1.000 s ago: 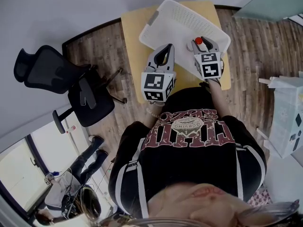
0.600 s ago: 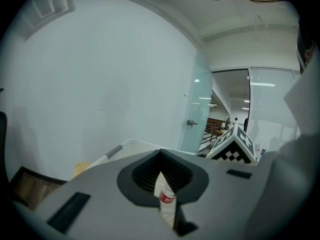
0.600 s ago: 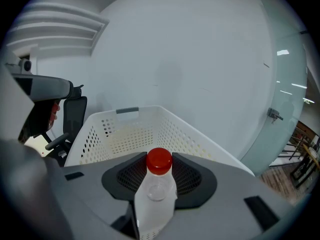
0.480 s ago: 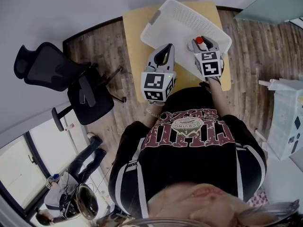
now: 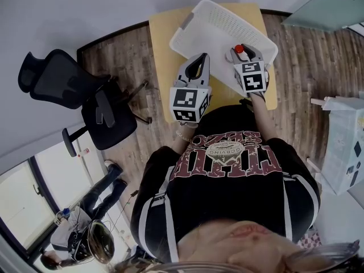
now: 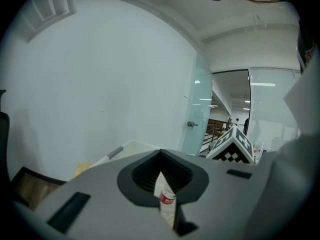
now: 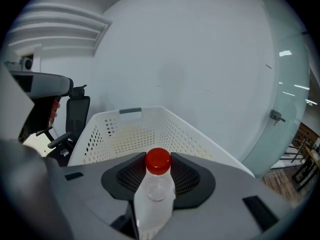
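Yellow-topped surface (image 5: 161,43) on a wood-plank floor (image 5: 128,53), a white perforated basket (image 5: 219,30) lying across its far side, a black office chair (image 5: 68,90) well off to the left. The person holds both tools out over it. The left tool (image 5: 198,62) hangs above the bare surface just beside the basket's left edge, its jaws drawn in tight on a slim white piece (image 6: 165,200) with a red band; what it is cannot be told. The right tool (image 5: 242,51) sits over the basket's near side, jaws closed against a clear bottle (image 7: 155,204) with a red cap (image 7: 158,161) that stands upright between them. The basket's open mouth shows just beyond it in the right gripper view.
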### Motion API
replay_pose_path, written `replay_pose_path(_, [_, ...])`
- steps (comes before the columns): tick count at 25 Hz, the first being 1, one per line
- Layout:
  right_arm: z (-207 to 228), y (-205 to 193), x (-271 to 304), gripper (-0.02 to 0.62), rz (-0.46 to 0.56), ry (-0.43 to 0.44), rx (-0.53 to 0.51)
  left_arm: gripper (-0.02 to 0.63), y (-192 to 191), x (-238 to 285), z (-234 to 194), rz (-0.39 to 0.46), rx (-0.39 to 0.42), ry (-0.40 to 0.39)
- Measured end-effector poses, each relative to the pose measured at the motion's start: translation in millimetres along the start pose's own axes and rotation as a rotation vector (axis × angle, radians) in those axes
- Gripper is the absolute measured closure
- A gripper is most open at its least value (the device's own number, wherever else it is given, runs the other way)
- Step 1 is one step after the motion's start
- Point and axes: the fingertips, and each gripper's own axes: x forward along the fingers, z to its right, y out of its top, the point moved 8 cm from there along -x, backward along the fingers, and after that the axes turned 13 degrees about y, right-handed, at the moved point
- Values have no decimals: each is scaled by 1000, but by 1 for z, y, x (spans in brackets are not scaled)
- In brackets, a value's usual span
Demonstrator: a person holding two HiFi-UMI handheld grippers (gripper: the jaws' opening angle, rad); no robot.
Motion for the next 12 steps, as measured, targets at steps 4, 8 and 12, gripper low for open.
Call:
replay_pose_path(4, [-2,0,-3,442,6,23,-3,565,-1,-6,2,6,1,7])
replay_pose_path(8, [-4,1,-13,442,21,38,-5,565,0,-13,9,9,4,10])
replay_pose_path(12, [-12,6,-4,442,26,48,-12,565,-4,-13,-3,10,-5,10])
